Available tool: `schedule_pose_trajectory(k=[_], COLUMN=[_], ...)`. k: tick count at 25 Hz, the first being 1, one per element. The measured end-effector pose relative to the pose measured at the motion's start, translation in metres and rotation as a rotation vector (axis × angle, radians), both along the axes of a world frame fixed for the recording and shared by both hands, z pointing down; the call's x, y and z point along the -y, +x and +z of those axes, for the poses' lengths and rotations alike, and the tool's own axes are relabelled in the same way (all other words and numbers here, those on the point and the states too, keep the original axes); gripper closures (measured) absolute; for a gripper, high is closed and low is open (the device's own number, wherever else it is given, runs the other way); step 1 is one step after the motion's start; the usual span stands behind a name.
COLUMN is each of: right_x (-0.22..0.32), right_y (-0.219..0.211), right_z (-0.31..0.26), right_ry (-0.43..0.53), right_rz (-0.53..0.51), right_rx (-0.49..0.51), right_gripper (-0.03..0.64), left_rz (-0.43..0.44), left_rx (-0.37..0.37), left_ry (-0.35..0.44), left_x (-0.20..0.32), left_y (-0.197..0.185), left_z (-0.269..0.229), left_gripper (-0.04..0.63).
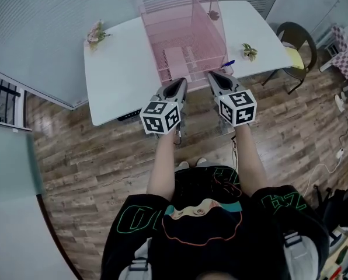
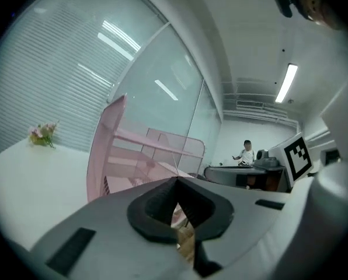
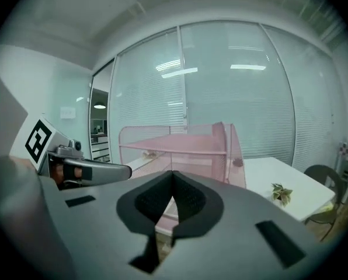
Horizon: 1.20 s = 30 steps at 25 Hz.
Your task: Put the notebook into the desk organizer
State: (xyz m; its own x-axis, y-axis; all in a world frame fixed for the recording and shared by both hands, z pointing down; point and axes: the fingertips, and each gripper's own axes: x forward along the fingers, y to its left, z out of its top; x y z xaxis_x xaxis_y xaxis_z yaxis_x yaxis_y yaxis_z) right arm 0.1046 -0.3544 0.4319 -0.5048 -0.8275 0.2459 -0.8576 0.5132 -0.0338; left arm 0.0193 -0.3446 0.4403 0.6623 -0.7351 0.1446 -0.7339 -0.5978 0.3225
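A pale flat rectangle, probably the notebook [image 1: 175, 58], lies on the floor of the organizer [image 1: 183, 37], toward its front left. The mesh blurs it too much to be sure. No other thing can be made out inside the organizer. It is a pink mesh rack with tall walls and an upper shelf, and it stands mid-desk, reaching from the back edge almost to the front edge.

A pen [image 1: 228, 64] lies on the desk [image 1: 115, 69], just beside the organizer's front right corner. Flowers [image 1: 95, 35] sit near the back left corner and a plant [image 1: 249, 52] near the right edge. A chair [image 1: 296, 39] stands off the desk's right end.

The left gripper [image 1: 183, 81] and right gripper [image 1: 212, 75] hang side by side at the front edge, pointing at the organizer. Each has its jaws pressed together with nothing between them.
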Motion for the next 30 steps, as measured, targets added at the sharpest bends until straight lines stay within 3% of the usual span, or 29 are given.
schedule_pose_trajectory(k=[8,30], right_x=[-0.009,-0.017], right_y=[0.02,0.032], right_z=[-0.058,-0.084], right_ry=[0.12,0.209], right_rz=[0.066,0.077], right_rx=[0.038,0.047], right_gripper=[0.614,0.614], left_rz=[-0.084,-0.139], left_rx=[0.033,0.025], left_ry=[0.136,0.195], left_x=[-0.005,-0.008], left_y=[-0.01,-0.013], left_z=[-0.058,-0.082], left_gripper=[0.598,0.598])
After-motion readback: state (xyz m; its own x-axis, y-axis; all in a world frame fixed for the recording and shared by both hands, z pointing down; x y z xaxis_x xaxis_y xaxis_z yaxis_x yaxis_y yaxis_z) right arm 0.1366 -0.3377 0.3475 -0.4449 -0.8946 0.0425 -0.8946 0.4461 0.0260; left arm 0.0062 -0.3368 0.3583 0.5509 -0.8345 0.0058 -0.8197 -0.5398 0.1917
